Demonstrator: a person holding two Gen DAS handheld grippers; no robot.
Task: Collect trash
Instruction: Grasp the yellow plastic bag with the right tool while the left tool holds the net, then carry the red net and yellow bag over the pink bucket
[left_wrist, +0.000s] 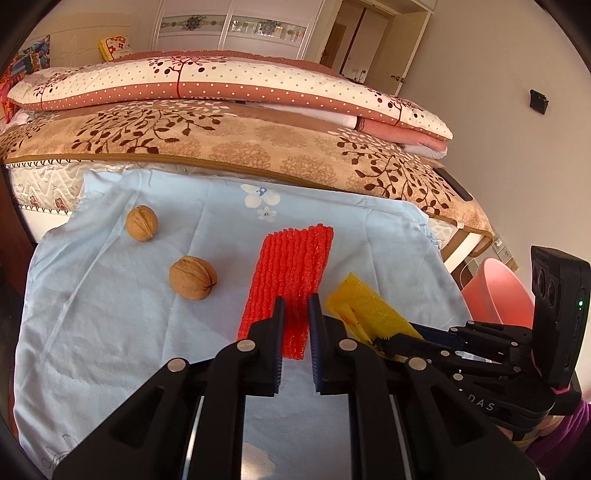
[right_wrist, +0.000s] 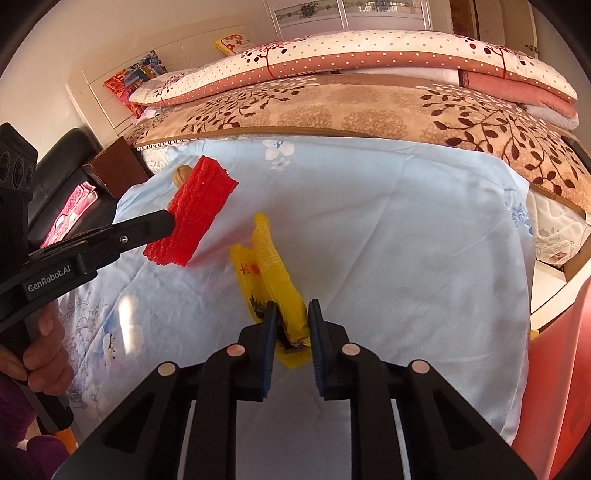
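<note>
A red foam net sleeve (left_wrist: 290, 280) is gripped at its near end by my left gripper (left_wrist: 295, 306). In the right wrist view the sleeve (right_wrist: 195, 214) hangs lifted above the light blue cloth (right_wrist: 388, 240). My right gripper (right_wrist: 291, 314) is shut on a crumpled yellow wrapper (right_wrist: 267, 258); the wrapper (left_wrist: 364, 314) also shows in the left wrist view, just right of my left gripper. Two walnuts (left_wrist: 142, 223) (left_wrist: 192, 277) lie on the cloth (left_wrist: 129, 314) to the left.
A pink bin (left_wrist: 495, 291) stands at the right edge of the cloth, also in the right wrist view (right_wrist: 565, 369). Folded quilts (left_wrist: 221, 85) are stacked on the bed behind. A dark chair (right_wrist: 70, 173) stands at the left.
</note>
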